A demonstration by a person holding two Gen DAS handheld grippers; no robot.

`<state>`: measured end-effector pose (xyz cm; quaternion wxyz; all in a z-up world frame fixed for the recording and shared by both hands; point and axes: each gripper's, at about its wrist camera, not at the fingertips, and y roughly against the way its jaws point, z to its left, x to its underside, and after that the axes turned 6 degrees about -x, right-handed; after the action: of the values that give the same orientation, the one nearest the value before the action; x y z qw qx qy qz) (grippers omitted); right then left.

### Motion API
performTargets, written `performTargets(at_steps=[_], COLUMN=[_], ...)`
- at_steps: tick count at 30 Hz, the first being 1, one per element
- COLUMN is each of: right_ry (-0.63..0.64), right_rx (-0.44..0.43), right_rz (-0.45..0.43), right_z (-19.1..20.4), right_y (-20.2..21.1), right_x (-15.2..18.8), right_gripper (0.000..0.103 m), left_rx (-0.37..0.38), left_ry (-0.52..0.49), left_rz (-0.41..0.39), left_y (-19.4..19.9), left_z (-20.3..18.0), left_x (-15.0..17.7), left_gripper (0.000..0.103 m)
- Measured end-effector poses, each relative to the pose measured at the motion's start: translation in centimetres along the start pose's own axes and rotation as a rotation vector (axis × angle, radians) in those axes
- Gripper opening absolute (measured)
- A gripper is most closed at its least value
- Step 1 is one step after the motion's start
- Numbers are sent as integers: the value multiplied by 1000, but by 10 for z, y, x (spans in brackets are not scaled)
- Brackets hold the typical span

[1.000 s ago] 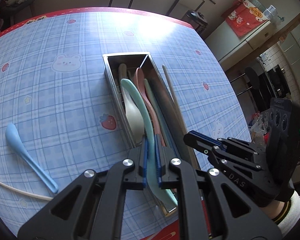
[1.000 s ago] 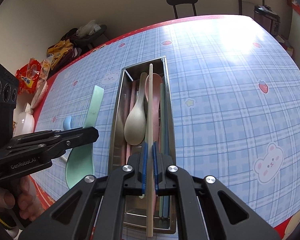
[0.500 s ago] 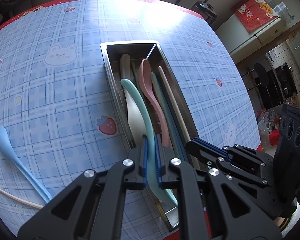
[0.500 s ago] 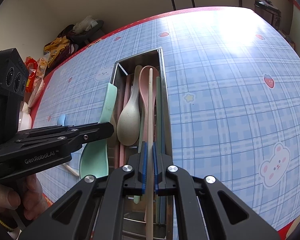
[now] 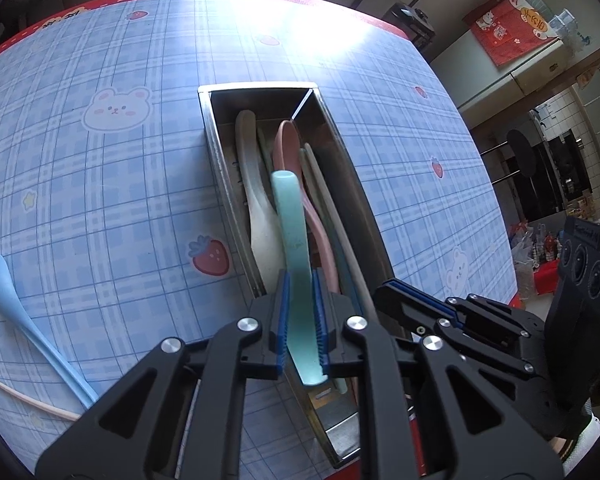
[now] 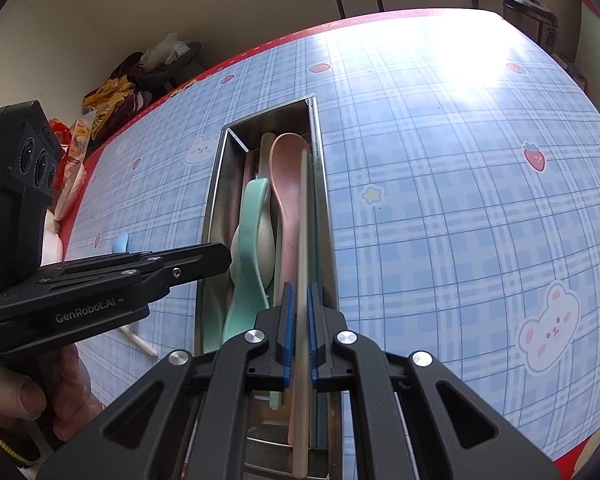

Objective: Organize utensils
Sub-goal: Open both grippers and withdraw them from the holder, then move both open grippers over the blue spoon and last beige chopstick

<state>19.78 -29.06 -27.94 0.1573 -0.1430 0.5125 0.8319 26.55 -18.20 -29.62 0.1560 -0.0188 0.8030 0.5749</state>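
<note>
A green spoon (image 5: 296, 248) is clamped in the left gripper (image 5: 300, 320) above the tray (image 5: 216, 152); a beige chopstick (image 6: 302, 280) is gripped by the right gripper (image 6: 299, 328) over it

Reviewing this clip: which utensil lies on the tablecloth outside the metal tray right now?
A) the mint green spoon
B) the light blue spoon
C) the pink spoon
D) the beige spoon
B: the light blue spoon lies on the tablecloth left of the metal tray, while the pink spoon and beige spoon lie inside the tray and the mint green spoon is pinched in the left gripper over it.
</note>
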Motion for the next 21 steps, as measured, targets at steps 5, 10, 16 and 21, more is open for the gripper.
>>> performTargets(at_steps=[5,10,16,21], right_ry=[6,46,88,167], right_rx=[19,53,68,83], right_rz=[-36,-82,-102,-69], right_z=[2,12,31,62], right_y=[16,35,40,25], right_x=[-4,-5,-3,1], right_gripper=[34,71,97,97], left_rx=[-4,-66,-149,-176], left_ry=[0,-11,49,140], left_rz=[-71,-172,-236,-245], left_y=[33,80,123,140], left_z=[5,22,69,119], left_x=[2,13,41,74], left_gripper=[37,72,97,98])
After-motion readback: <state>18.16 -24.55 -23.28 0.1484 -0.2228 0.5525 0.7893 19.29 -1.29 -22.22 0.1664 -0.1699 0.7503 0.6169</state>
